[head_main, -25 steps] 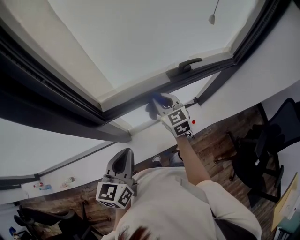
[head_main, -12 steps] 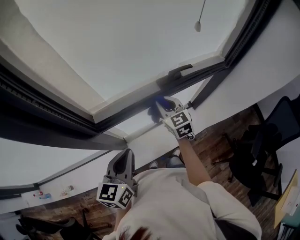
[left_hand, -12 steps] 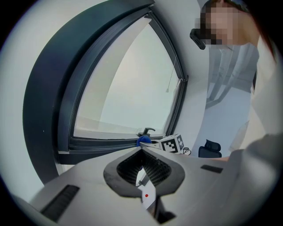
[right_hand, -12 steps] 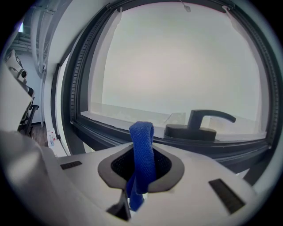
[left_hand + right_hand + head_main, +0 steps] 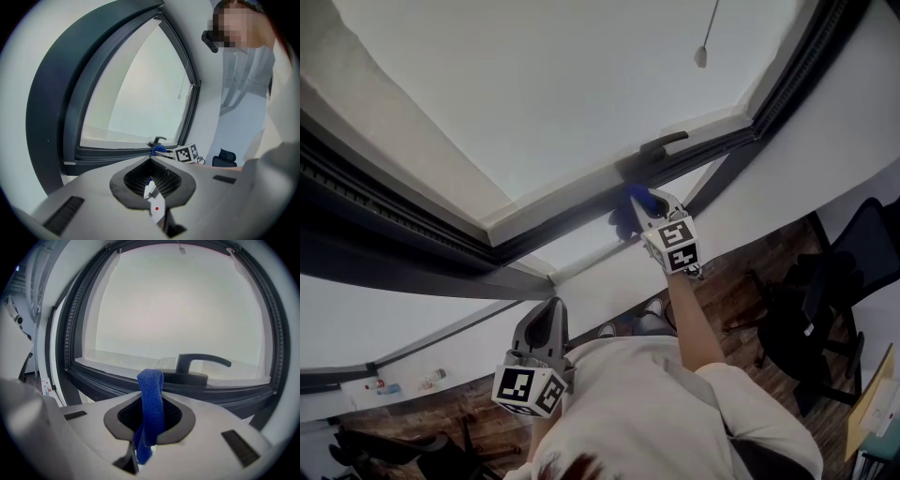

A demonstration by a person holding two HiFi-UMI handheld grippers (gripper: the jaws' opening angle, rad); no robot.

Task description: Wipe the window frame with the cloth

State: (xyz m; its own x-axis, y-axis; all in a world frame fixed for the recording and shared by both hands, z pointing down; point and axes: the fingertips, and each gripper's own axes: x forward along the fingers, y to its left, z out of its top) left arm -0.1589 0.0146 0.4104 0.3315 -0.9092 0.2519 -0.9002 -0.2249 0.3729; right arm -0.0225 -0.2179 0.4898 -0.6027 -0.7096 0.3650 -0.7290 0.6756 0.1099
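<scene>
Cloth slid nearer handle.

The cloth sits between the jaws of the right gripper. Its free end is at the lower rail of the window frame, apparently touching it, just below and left of the handle, which lies on that rail near the frame's right corner. The left gripper hangs well apart from the frame, below it and near the person's chest, and a chair stands on the floor to the right of the raised arm.
</scene>
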